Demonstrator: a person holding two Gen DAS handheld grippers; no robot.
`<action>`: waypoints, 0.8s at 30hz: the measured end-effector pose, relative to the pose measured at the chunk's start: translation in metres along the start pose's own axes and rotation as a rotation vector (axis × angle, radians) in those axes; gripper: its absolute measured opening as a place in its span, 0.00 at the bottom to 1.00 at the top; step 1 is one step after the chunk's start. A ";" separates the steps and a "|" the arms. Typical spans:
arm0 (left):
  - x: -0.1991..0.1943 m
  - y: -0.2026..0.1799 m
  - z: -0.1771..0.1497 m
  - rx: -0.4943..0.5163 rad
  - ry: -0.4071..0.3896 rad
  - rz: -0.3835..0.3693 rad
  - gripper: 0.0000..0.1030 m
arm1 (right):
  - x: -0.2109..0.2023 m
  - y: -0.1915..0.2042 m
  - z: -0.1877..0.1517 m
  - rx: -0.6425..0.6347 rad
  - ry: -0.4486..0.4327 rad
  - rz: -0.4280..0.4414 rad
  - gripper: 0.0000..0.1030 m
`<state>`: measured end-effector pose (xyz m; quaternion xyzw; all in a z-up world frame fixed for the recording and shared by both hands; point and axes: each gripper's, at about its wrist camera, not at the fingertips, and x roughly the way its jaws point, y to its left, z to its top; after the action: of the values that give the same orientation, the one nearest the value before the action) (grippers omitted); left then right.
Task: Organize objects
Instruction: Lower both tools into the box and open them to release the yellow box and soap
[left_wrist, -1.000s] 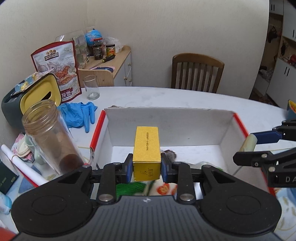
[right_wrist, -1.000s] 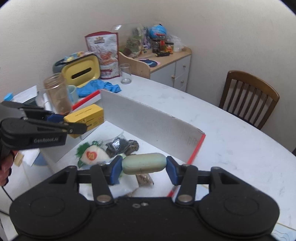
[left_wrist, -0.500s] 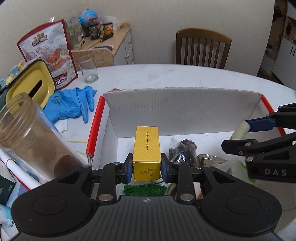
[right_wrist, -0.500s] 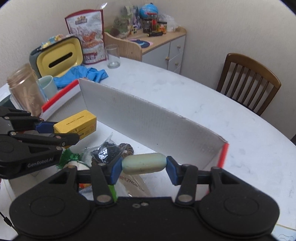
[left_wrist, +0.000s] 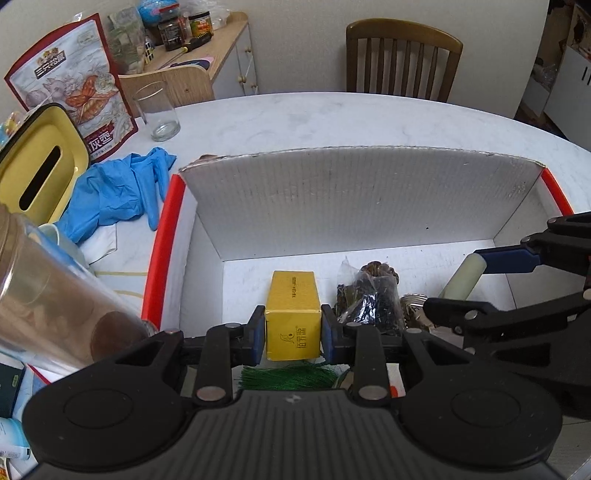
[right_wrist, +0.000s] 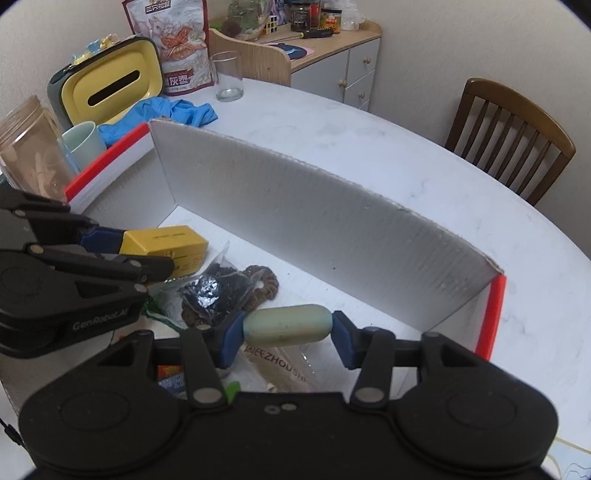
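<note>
My left gripper (left_wrist: 293, 334) is shut on a yellow box (left_wrist: 293, 317) and holds it low inside the white cardboard box (left_wrist: 354, 206) with red edges. The yellow box also shows in the right wrist view (right_wrist: 166, 242). My right gripper (right_wrist: 286, 334) is shut on a pale green capsule-shaped bar (right_wrist: 286, 325), held sideways over the right part of the box; it shows from the left wrist view (left_wrist: 461, 280). A dark plastic bag (left_wrist: 369, 299) and a brown coil (right_wrist: 260, 286) lie on the box floor between them.
Blue gloves (left_wrist: 118, 192), a drinking glass (left_wrist: 157, 112), a yellow tissue holder (left_wrist: 37, 173), a snack bag (left_wrist: 74, 81) and a clear jar (left_wrist: 44, 302) stand left of the box. A wooden chair (left_wrist: 402, 59) is behind the table. More packets (right_wrist: 284, 365) lie under my right gripper.
Both grippers have moved down and forward into the white box with their objects still held. The yellow box is now close to the box floor.
</note>
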<state>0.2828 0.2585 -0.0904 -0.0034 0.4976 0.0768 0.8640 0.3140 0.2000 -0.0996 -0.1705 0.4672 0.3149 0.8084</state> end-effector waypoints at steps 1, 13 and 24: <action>0.000 0.000 0.000 0.001 0.001 0.000 0.28 | 0.000 0.000 0.000 -0.002 0.007 0.002 0.48; -0.002 0.000 -0.007 0.000 0.042 -0.022 0.29 | -0.008 -0.004 -0.005 0.006 0.003 -0.007 0.57; -0.029 -0.010 -0.014 0.008 -0.005 -0.021 0.38 | -0.040 0.000 -0.015 -0.033 -0.069 0.015 0.67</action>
<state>0.2582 0.2437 -0.0732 -0.0051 0.4959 0.0656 0.8659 0.2897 0.1774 -0.0732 -0.1693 0.4349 0.3345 0.8187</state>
